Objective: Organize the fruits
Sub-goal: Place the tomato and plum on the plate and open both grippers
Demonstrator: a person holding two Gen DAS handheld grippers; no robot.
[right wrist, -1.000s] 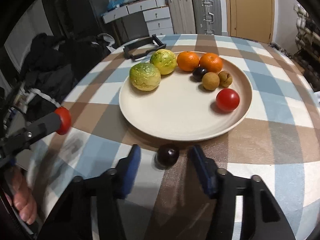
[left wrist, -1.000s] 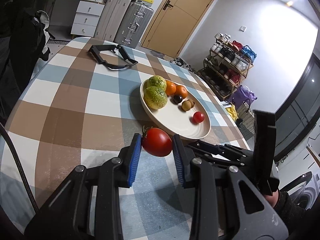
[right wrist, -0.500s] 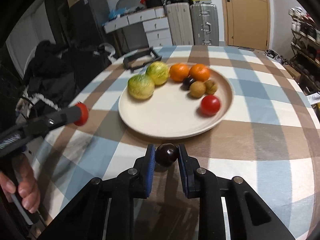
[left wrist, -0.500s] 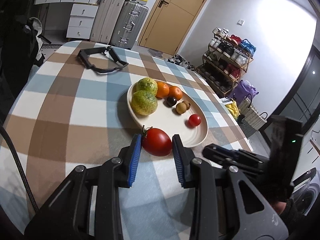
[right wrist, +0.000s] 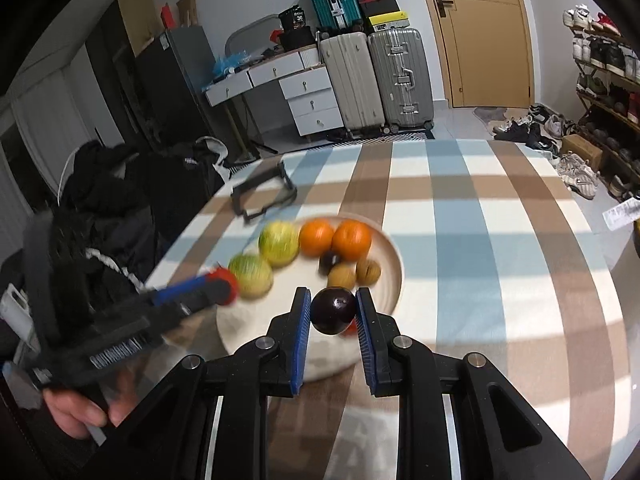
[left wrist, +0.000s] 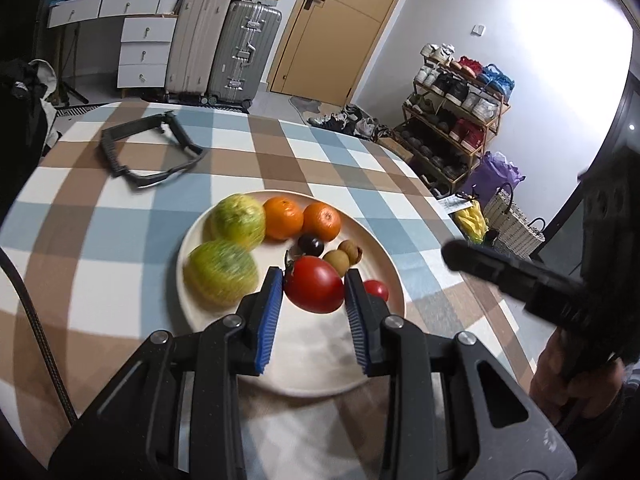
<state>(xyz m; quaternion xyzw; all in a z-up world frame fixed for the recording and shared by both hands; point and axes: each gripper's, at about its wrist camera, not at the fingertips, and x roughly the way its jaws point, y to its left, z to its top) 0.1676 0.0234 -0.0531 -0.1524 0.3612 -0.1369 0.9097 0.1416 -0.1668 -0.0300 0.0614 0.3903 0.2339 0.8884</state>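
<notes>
My left gripper is shut on a large red tomato and holds it above the cream plate. My right gripper is shut on a dark purple plum and holds it above the near rim of the same plate. On the plate lie two green-yellow fruits, two oranges, a dark plum, two small brown fruits and a small red tomato. The left gripper with its tomato shows blurred in the right wrist view.
The plate sits on a round table with a checked blue, brown and white cloth. A black folded frame lies at the far side of the table. Suitcases, drawers and a shoe rack stand beyond the table.
Both grippers have lifted their fruit off the cloth and moved forward over the plate. The right gripper closed on the plum between the earliest frame and half a second ago.
</notes>
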